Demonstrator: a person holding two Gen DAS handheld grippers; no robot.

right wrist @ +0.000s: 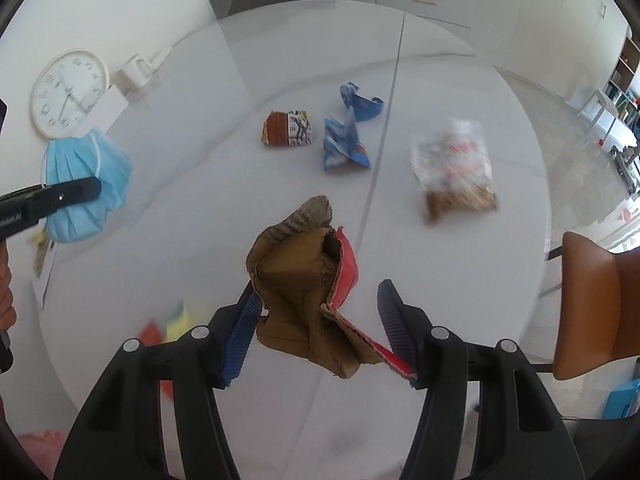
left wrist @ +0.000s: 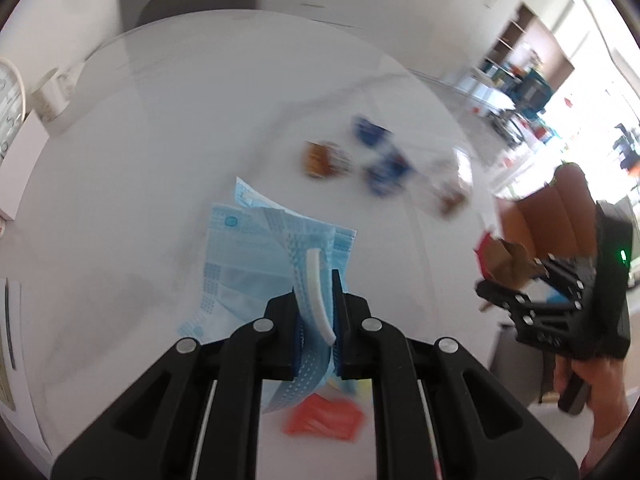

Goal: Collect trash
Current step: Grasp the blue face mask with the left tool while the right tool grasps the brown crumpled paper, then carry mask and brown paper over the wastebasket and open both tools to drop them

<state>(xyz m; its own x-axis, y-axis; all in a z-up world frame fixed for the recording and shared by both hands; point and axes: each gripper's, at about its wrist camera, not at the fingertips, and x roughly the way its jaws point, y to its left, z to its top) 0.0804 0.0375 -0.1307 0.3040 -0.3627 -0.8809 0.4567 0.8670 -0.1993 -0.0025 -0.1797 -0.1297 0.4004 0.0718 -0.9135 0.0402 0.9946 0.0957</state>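
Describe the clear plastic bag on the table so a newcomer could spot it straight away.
On the round white table, look right of the centre seam, past the blue wrappers. The clear bag lies flat there, the only see-through piece, with brown crumbs at its near end.

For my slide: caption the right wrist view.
Right gripper holds crumpled cardboard above table.

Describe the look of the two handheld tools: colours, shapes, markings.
Both are black plastic with angular, cut-out linkage arms joined by round silver pins. The left tool and right tool carry ribbed blue pads on their fingers. The right tool's body shows a small green light.
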